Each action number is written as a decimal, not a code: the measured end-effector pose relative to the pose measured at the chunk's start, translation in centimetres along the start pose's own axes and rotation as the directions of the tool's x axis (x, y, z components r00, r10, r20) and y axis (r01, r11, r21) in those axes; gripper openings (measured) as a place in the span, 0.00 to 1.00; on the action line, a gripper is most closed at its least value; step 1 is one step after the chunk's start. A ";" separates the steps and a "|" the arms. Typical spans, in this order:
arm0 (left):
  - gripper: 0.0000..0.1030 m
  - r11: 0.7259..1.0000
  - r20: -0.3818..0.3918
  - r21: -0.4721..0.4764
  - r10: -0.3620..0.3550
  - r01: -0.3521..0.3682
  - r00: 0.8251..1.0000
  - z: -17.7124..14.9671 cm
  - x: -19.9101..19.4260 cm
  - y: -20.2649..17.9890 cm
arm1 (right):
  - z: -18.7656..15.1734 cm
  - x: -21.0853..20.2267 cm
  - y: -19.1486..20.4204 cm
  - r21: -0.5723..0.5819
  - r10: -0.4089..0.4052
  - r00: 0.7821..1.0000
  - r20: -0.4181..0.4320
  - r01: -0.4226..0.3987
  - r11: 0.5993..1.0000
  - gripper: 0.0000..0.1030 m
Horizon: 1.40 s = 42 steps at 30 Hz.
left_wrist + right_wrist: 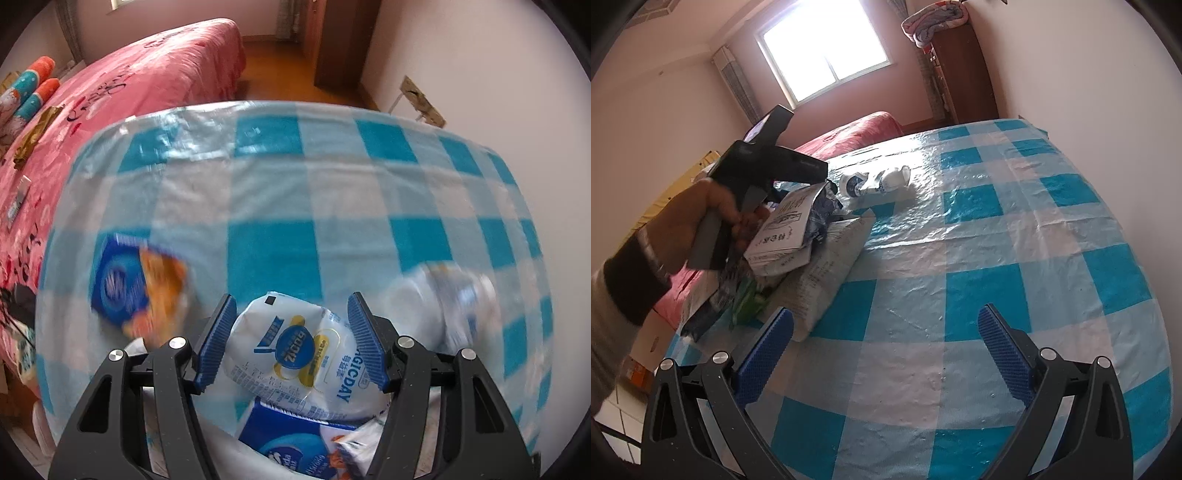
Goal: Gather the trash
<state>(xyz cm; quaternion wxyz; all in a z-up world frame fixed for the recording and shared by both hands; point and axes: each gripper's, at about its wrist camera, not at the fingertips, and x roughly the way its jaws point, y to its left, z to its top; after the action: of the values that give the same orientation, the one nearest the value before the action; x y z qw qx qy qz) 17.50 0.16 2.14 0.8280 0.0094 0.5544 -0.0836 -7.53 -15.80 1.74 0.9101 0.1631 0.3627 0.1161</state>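
Between left tongs (291, 338) white pouch (291, 354) clamped — lower edge hidden; bottle (443, 306) blurred

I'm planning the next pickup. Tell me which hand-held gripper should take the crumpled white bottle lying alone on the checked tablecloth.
Right, probably. The right hand-held gripper is open and empty over bare checked tablecloth, facing the bottle. The left hand-held gripper already clamps a white packet.
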 end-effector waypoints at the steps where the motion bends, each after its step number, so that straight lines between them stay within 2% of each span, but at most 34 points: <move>1: 0.62 1.000 -0.002 -0.013 -0.027 0.027 1.000 -0.5 -0.3 0.1 | 0.0 0.0 0.0 0.001 0.005 1.000 -0.002 -0.005 1.000 0.95; 4: 0.62 0.996 0.018 -0.027 -0.082 0.083 0.996 -1.7 -1.3 0.5 | -0.2 0.1 0.3 -0.001 0.032 0.999 -0.012 -0.032 0.999 0.95; 9: 0.64 0.991 0.132 -0.020 -0.130 0.133 0.983 -3.5 -6.1 2.2 | -0.4 0.3 1.2 -0.038 0.056 0.998 -0.018 -0.057 0.998 0.95; 11: 0.68 0.993 0.177 0.000 -0.120 0.122 0.977 -4.6 -8.4 2.8 | -0.5 0.4 1.5 -0.039 0.070 0.997 -0.024 -0.071 0.997 0.95; 13: 0.77 0.993 0.223 0.028 -0.120 0.117 0.967 -6.0 -10.7 3.8 | -0.6 0.6 1.9 -0.049 0.072 0.997 -0.032 -0.073 0.996 0.95; 15: 0.82 0.991 0.268 0.094 -0.120 0.099 0.956 -8.1 -12.9 4.9 | -0.7 0.8 2.4 -0.070 0.064 0.997 -0.037 -0.066 0.995 0.95; 17: 0.85 0.984 0.285 0.163 -0.112 0.067 0.952 -10.2 -14.1 5.7 | -0.9 1.0 3.0 -0.087 0.073 0.996 -0.048 -0.077 0.993 0.95; 21: 0.86 0.951 0.275 0.304 -0.136 0.048 0.952 -15.4 -15.6 7.6 | -1.2 1.3 4.1 -0.112 0.085 0.994 -0.063 -0.092 0.989 0.95; 26: 0.86 0.916 0.215 0.396 -0.161 0.065 0.963 -19.4 -14.8 9.6 | -1.5 1.7 5.0 -0.088 0.109 0.991 -0.078 -0.115 0.989 0.95; 30: 0.86 0.888 0.188 0.446 -0.218 0.114 0.958 -21.0 -14.1 10.1 | -1.8 2.5 6.3 -0.020 0.176 0.978 -0.114 -0.180 0.983 0.95; 33: 0.86 0.868 0.149 0.478 -0.233 0.136 0.961 -21.5 -13.0 10.0 | -1.8 3.1 7.8 -0.013 0.211 0.968 -0.133 -0.215 0.977 0.95; 39: 0.86 0.829 0.106 0.541 -0.235 0.142 0.966 -22.8 -11.5 8.6 | -1.4 3.8 9.1 0.012 0.226 0.964 -0.139 -0.227 0.974 0.93; 41: 0.86 0.824 0.110 0.553 -0.220 0.125 0.969 -23.1 -11.1 8.3 | -1.1 3.6 9.4 -0.001 0.204 0.970 -0.129 -0.206 0.979 0.88; 42: 0.86 0.824 0.109 0.553 -0.217 0.122 0.970 -23.1 -10.9 8.3 | -1.0 3.3 9.6 -0.011 0.189 0.974 -0.121 -0.192 0.981 0.82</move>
<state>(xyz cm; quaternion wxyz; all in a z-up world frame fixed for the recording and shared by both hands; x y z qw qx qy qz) -6.50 12.21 2.63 0.8240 0.1869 0.4352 -0.3110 -6.80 -5.66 2.68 0.8732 0.1797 0.3980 0.2164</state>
